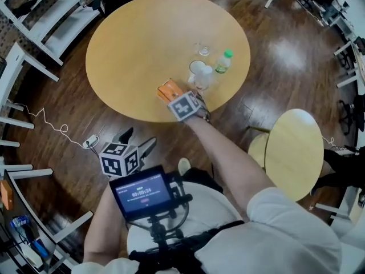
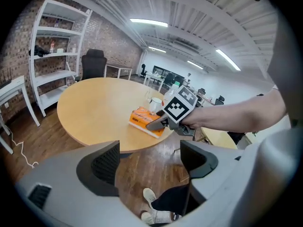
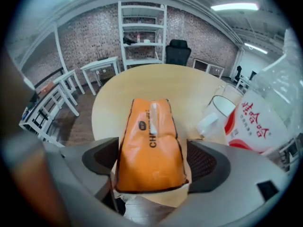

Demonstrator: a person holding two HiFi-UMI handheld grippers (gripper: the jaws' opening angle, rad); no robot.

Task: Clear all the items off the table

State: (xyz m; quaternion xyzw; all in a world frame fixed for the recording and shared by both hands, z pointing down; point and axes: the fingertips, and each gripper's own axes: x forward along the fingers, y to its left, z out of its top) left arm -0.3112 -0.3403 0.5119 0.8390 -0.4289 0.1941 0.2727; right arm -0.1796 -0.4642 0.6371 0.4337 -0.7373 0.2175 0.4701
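An orange tissue pack [image 1: 169, 88] lies at the near edge of the round wooden table [image 1: 142, 50]. My right gripper [image 1: 175, 95] reaches over that edge. In the right gripper view its jaws stand wide, one on each side of the pack [image 3: 150, 145], and no pad visibly presses on it. Behind the pack stand a white mug [image 1: 198, 69], a green-capped bottle [image 1: 223, 62] and a clear glass [image 1: 203, 49]. My left gripper [image 1: 137, 140] hangs open and empty below table height, near my lap. From there it sees the pack [image 2: 144, 118] and the right gripper [image 2: 158, 123].
A round pale stool [image 1: 296, 153] stands to the right of the table. White shelving [image 1: 51, 16] is at the far left, with a cable and plug [image 1: 85, 141] on the wooden floor. A small screen [image 1: 141, 192] sits at my chest.
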